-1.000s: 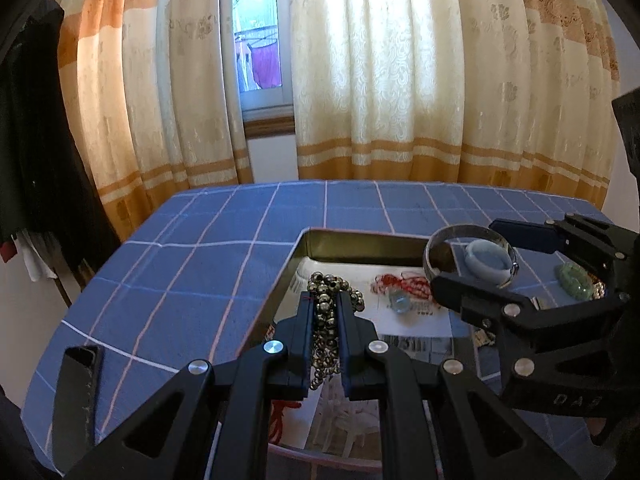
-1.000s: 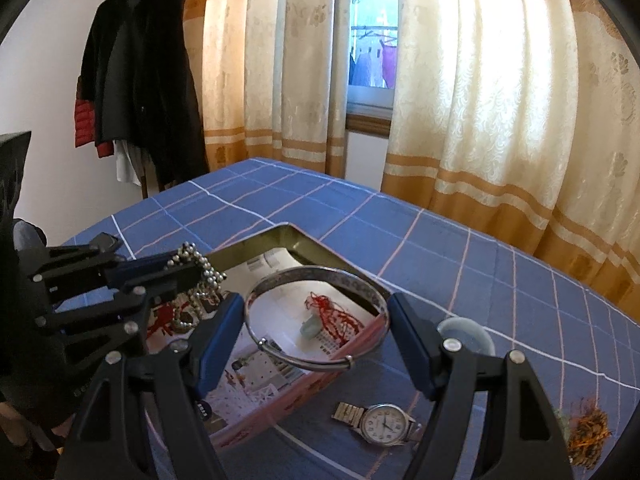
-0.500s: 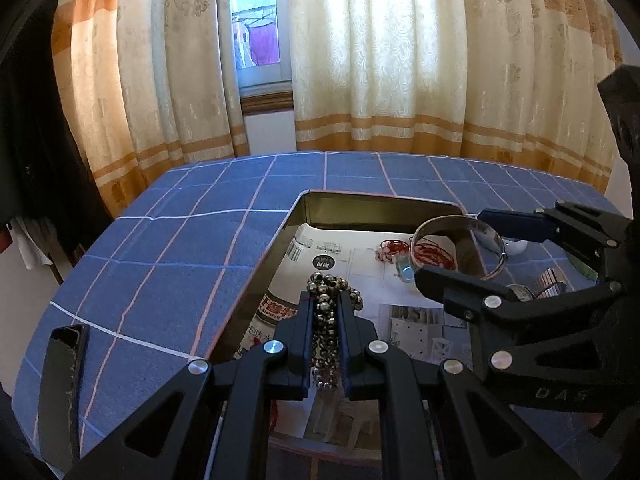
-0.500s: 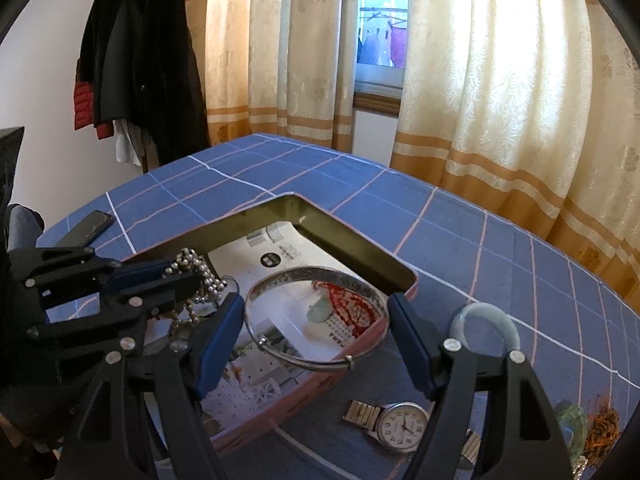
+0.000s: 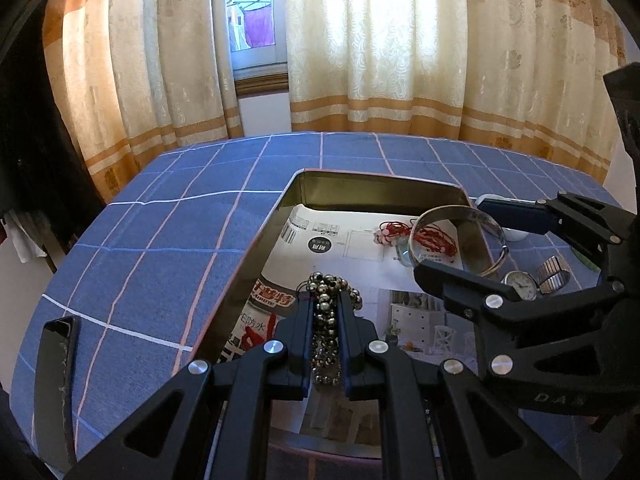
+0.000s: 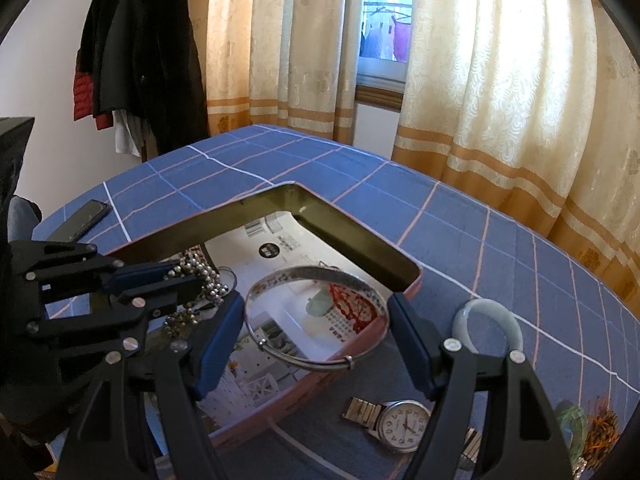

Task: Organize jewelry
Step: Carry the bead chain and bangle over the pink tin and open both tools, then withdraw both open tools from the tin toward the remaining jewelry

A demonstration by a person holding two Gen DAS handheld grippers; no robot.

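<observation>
My left gripper is shut on a silver bead necklace and holds it over the near left part of the open metal tin, which is lined with printed paper. My right gripper is shut on a silver bangle, held flat above the tin's right side. In the left wrist view the bangle sits above a red cord with a pale pendant that lies inside the tin. In the right wrist view the necklace hangs from the left gripper at the left.
A wristwatch and a pale jade bangle lie on the blue checked cloth right of the tin. A green jade piece with orange tassel lies at the far right. A black phone lies left. Curtains hang behind.
Both grippers have come lower and further over the tin with their pieces. The bangle now hangs above the red cord instead of the jade bangle.
</observation>
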